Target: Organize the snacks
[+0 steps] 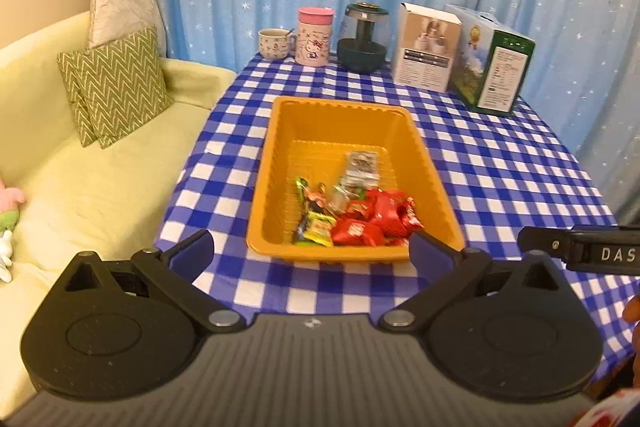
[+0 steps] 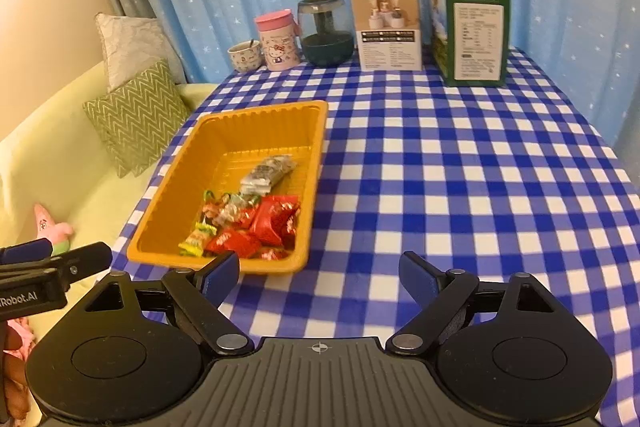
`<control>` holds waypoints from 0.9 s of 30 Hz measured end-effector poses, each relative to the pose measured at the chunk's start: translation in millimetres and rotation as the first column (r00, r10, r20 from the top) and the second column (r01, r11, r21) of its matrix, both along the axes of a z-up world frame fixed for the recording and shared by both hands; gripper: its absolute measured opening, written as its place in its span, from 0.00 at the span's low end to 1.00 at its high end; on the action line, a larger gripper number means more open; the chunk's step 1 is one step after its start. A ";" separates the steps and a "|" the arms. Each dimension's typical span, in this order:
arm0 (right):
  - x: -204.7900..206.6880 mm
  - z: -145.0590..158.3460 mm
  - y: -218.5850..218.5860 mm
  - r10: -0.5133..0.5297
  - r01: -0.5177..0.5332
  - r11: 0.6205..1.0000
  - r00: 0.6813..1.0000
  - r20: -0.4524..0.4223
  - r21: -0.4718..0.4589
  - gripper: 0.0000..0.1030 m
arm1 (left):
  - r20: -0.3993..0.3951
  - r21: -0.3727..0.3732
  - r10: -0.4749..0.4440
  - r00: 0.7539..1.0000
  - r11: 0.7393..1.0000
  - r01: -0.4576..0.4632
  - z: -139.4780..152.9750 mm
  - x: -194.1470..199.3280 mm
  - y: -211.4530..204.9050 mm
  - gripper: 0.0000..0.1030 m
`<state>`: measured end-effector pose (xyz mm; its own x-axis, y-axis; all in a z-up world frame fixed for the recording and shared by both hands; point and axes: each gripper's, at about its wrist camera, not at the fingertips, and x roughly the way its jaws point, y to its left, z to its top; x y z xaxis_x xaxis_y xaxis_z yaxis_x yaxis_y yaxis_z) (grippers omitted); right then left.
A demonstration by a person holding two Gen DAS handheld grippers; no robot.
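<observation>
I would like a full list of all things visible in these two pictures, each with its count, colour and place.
basket: one, orange, on the checked cloth
red snack packets: several, near end of the basket
green-yellow snack packets: a few, beside the red ones
clear snack packs: count unclear, middle of the basket
tablecloth: one, blue-white check
mug with spoon: one, white, far edge
lidded cup: one, pink
glass jar: one, dark base
boxes: two, white and green, far right
cushions: two, green and pale, on the sofa
plush toy: one, pink
left hand-held gripper: open, empty
right hand-held gripper: open, empty
</observation>
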<state>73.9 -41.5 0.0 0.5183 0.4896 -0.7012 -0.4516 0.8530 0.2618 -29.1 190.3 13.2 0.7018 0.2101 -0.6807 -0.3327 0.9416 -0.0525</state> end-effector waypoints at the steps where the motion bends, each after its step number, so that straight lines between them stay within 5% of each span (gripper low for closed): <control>1: -4.3 1.7 -3.7 -0.005 0.005 1.000 1.000 0.001 -0.004 0.84 | -0.004 -0.003 0.005 1.000 1.000 -0.005 1.8 -2.8 -2.1 1.00; 27: -86.3 30.8 -60.4 -0.026 0.027 1.000 0.999 0.030 -0.011 0.84 | 0.005 -0.018 0.015 1.000 1.000 -0.015 26.6 -74.9 -61.8 1.00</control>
